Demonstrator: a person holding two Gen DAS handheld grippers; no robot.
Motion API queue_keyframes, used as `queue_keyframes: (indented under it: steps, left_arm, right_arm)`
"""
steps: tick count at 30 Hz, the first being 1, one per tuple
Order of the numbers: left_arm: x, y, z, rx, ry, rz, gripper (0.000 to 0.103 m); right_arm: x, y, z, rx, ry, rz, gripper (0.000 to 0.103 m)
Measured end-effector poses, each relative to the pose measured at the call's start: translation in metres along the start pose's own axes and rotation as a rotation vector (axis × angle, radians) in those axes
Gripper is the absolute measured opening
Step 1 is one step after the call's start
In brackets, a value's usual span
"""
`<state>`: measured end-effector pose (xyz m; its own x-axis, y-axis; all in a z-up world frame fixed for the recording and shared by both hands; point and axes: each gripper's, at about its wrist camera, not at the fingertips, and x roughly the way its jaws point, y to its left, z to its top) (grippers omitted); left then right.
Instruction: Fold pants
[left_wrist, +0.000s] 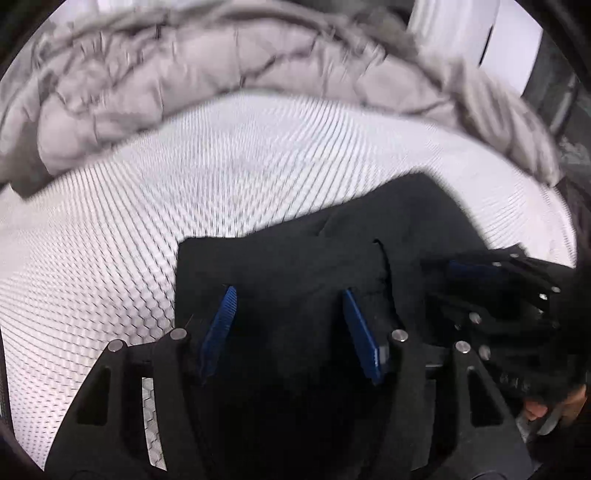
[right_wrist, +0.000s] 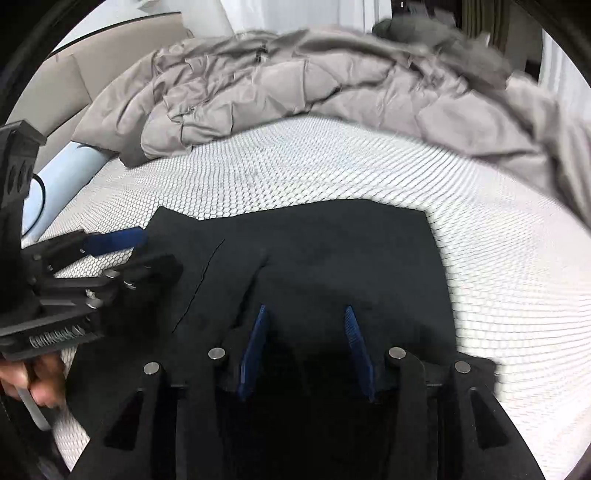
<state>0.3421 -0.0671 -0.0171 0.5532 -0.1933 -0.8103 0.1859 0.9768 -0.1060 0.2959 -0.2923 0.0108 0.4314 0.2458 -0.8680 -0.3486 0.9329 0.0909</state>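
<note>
Black pants (left_wrist: 295, 258) lie folded in a flat dark block on the white honeycomb mattress (left_wrist: 184, 184). My left gripper (left_wrist: 288, 291) points down over the cloth near its left edge, blue pads apart, with nothing pinched between them. In the right wrist view the pants (right_wrist: 332, 251) spread from centre to right. My right gripper (right_wrist: 305, 308) stands open above their near part, beside a crease. The left gripper (right_wrist: 122, 251) shows at the left of that view, at the pants' left edge. The right gripper (left_wrist: 480, 280) shows at the right of the left wrist view.
A rumpled grey quilted duvet (right_wrist: 295, 88) is heaped along the far side of the mattress (right_wrist: 498, 277). A pale blue roll (right_wrist: 70, 173) lies at the far left, with a beige headboard (right_wrist: 55, 96) behind it. A hand (right_wrist: 40, 380) grips the left tool's handle.
</note>
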Motion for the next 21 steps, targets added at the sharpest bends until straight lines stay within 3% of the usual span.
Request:
queue_keyframes:
  steps: [2,5,6,8,9,13,16,20,21]
  left_arm:
    - [-0.001,0.001,-0.003,0.015,-0.016,0.001,0.063]
    - [-0.009,0.008,-0.012,0.019,-0.007,0.005,0.066]
    - [-0.012,0.010,-0.015,0.012,-0.006,0.007,0.067]
    - [-0.022,0.014,-0.021,-0.001,-0.013,0.014,0.067]
    - [-0.027,0.018,-0.024,-0.009,-0.019,0.015,0.066]
    - [-0.070,0.026,-0.042,-0.056,-0.088,-0.024,0.064]
    - [-0.090,0.014,-0.059,-0.050,-0.125,-0.047,0.064]
    - [-0.077,-0.032,-0.071,0.107,-0.094,-0.069,0.064]
    - [-0.069,-0.044,-0.077,0.158,-0.055,-0.067,0.064]
  right_arm:
    - [0.000,0.000,-0.006,-0.043,0.014,-0.014,0.046]
    - [-0.023,-0.018,-0.022,-0.104,0.019,-0.172,0.045]
    - [-0.033,-0.025,-0.032,-0.122,0.006,-0.160,0.037]
    - [-0.051,-0.030,-0.051,-0.148,-0.041,-0.180,0.037]
    - [-0.058,-0.031,-0.057,-0.149,-0.061,-0.178,0.039]
    - [-0.088,-0.054,-0.070,-0.024,-0.141,-0.022,0.042]
    - [-0.096,-0.055,-0.075,0.010,-0.166,-0.034,0.043]
    - [-0.082,-0.009,-0.071,-0.121,-0.151,-0.052,0.043]
    - [-0.079,0.001,-0.071,-0.145,-0.143,-0.042,0.043]
